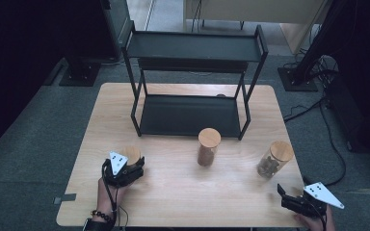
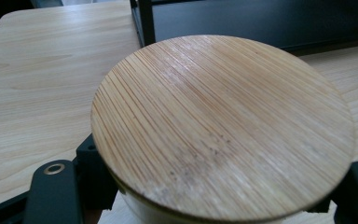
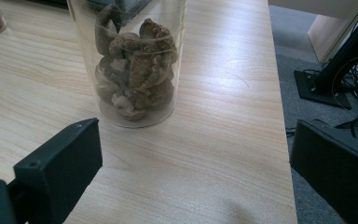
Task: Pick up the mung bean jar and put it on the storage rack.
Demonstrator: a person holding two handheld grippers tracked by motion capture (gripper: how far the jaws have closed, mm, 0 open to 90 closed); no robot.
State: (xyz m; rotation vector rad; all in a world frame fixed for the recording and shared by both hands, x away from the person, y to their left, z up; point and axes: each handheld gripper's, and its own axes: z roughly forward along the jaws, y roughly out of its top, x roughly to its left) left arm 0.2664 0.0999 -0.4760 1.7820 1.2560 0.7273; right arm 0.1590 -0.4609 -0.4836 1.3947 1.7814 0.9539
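Light wooden table (image 1: 173,192) carries a black two-tier metal rack (image 1: 192,82) at its far side. In front of the rack stands a clear jar with a round bamboo lid (image 1: 208,147), another holding brown dried pieces (image 1: 273,160) sits near the right edge. The left gripper (image 1: 125,169) has its jaws closed around a third bamboo-lidded jar (image 2: 223,126) near the table's left front. The right gripper (image 1: 301,201) hovers wide open, holding nothing, just short of the right jar.
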